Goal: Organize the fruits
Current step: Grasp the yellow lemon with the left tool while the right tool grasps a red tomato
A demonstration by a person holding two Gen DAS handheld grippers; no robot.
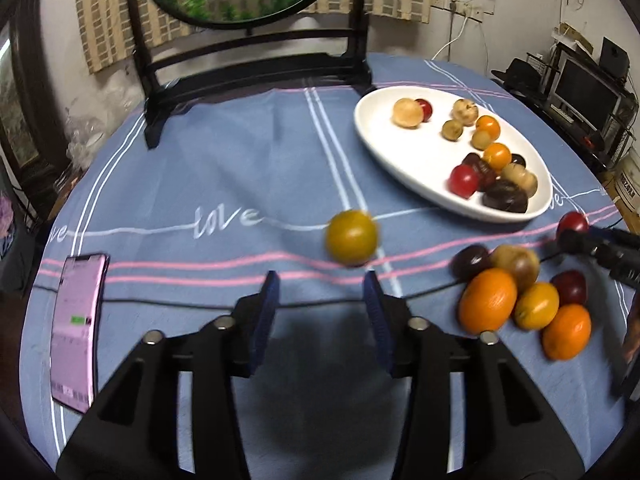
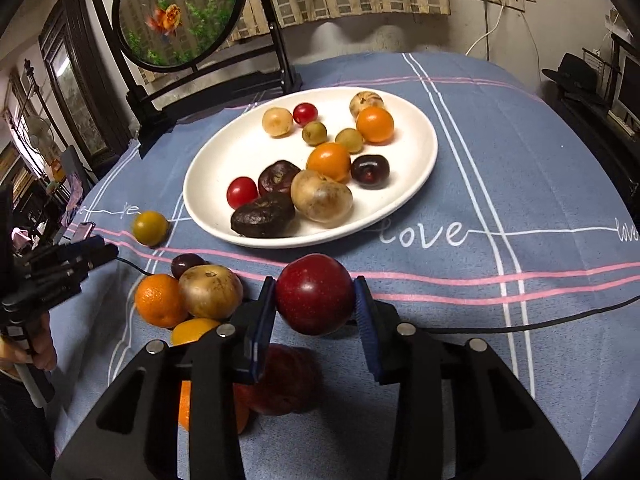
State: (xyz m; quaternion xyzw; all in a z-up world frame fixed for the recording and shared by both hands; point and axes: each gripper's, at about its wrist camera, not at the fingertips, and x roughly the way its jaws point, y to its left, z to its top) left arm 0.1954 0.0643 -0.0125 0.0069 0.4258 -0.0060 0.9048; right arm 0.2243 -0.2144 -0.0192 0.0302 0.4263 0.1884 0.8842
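Between right gripper (image 2: 315, 300) jaws: red plum (image 2: 315, 294)

1. The left gripper (image 1: 320, 292) tilts downward with its jaws standing apart; nothing lies between the blue pads (image 1: 267, 312).
2. The right gripper (image 2: 315, 300) also tilts downward, its jaws pressed against both sides of a dark red fruit (image 2: 315, 294) held at the fingertips.
3. In the right wrist view the left gripper sits well off to the right gripper's left, with part of the person's hand (image 2: 40, 350) showing behind it.
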